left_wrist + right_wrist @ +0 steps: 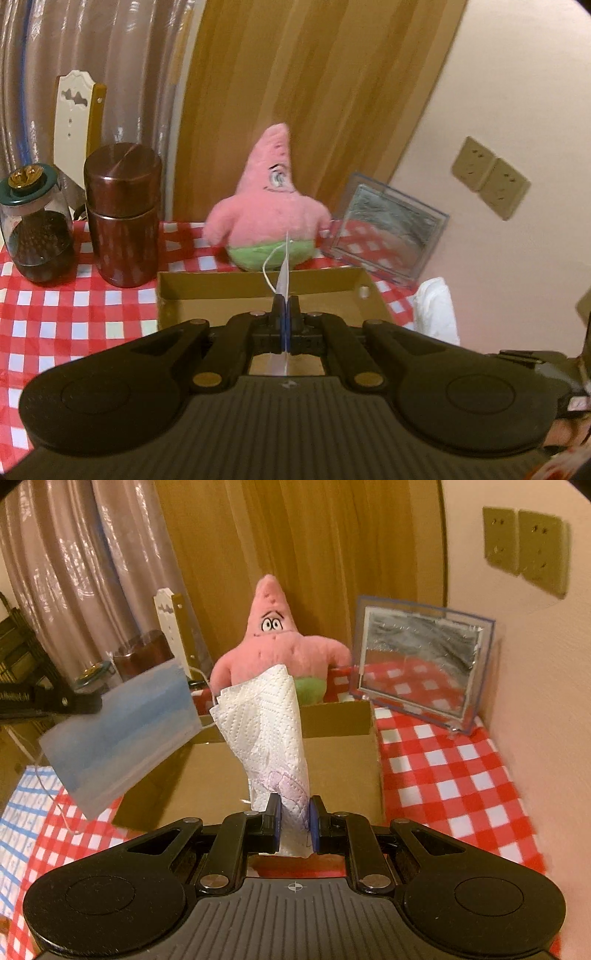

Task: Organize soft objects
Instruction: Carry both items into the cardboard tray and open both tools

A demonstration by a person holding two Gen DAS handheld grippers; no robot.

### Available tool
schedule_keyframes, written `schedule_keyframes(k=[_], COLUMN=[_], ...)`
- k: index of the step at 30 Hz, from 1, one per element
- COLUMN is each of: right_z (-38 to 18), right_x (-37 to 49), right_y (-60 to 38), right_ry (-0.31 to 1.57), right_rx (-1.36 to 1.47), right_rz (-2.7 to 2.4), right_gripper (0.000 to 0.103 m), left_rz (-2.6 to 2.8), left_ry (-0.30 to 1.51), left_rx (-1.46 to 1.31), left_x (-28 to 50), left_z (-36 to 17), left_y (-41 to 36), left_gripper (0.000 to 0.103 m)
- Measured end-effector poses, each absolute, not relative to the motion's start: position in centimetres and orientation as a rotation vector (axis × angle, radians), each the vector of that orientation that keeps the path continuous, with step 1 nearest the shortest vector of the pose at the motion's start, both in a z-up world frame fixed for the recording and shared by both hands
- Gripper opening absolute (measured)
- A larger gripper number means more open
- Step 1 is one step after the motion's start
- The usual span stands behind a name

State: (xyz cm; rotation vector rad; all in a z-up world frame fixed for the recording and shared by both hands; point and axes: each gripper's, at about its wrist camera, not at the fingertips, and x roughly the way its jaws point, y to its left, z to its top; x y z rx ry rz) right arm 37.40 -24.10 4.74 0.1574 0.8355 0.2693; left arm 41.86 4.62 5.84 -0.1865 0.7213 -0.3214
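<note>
On the bench (66,306), under a red-and-white checked cloth, the left wrist view shows an open cardboard box (207,291) just ahead of the left gripper (285,306). The gripper is pressed together on the thin edge of a mask (283,282), seen edge-on as a pale sliver, with its white ear loop (271,267) curling off to the left. The mask hangs over the box's near part. Behind the box a pink plush (271,206) with green shorts stands upright against a tan curtain (295,92). Left of the plush stand a brown canister (123,214) and, further left, a glass jar (35,236) with a green lid. To the right of the plush a clear frame (388,229) leans back towards the wall. A bit of white tissue (436,310) shows at the right edge, beyond the box.

In the right wrist view, the right gripper (293,823) pinches a crumpled white tissue (266,731), which stands up from between the fingers and hides part of the plush (273,635). The tissue is held above the box (343,768), whose inside looks bare where it can be seen. At the left, the left gripper (94,703) comes in from the edge holding the mask (118,734), now seen broadside as a pale blue rectangle over the box's left side. The frame (421,664) stands to the right of the box on the cloth. Two wall sockets (524,550) sit on the wall at upper right.
</note>
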Motion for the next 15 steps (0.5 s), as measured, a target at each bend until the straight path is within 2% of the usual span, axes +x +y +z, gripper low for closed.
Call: schedule_keyframes(k=[13,14,15], right_z=[1.5,1.2,0.9], right_x=[42.8,43.1,43.3], right_y=[-23.3,-23.3,-23.3], right_ry=[0.895,0.901,0.906], right_rx=[0.166,0.168,0.169], right_rz=[0.259,0.258,0.255], right_gripper=[0.015,0.015,0.015], left_rz=[-0.295,-0.294,-0.288], left_ry=[0.762,0.769,0.785], left_rx=[-0.177,-0.173,-0.17], left_x=[46.8,47.0,47.2], left_z=[1.3,1.1,0.8], left_y=[4.4,4.3,4.2], left_gripper=[0.0,0.001,0.006])
